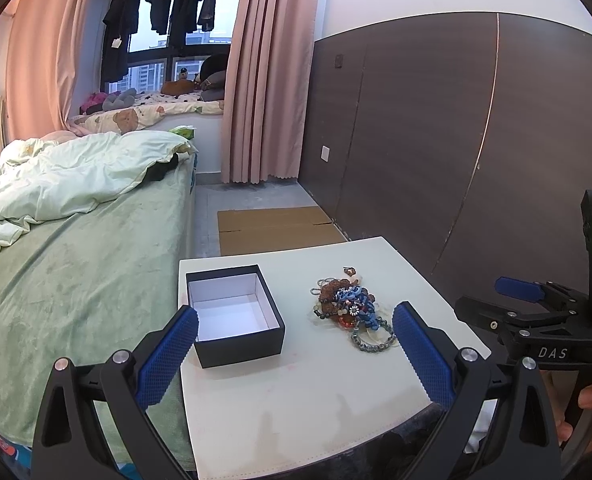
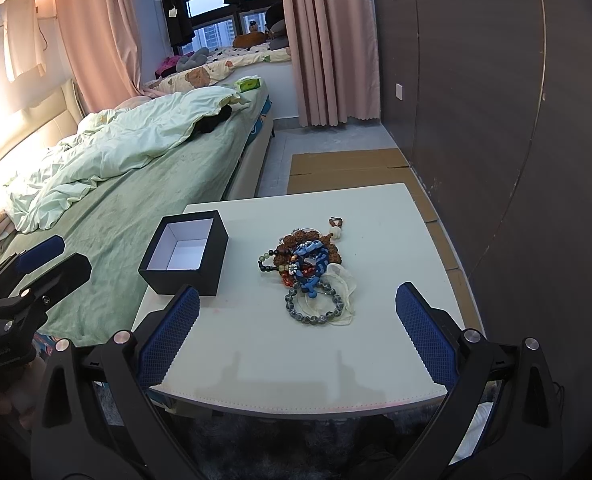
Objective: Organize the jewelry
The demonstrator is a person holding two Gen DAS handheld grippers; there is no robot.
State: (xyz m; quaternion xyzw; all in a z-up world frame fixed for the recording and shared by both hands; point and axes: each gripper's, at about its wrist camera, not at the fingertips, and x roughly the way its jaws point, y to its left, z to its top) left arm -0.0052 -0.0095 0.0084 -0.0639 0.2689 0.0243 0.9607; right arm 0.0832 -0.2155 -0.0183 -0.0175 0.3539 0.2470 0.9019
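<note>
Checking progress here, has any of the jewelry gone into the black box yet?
No, the black box shows only its bare white lining, and the jewelry lies heaped beside it.

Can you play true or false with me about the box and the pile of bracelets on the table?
1. The square black box with a white inside is empty. True.
2. The tangled pile of beaded bracelets sits inside the box. False: it lies on the white table, apart from the box.
3. Both tongs, left and right, are open and hold nothing. True.
4. The grey bead bracelet lies at the pile's near edge. True.
5. The box has its lid on. False: it is open on top.
</note>
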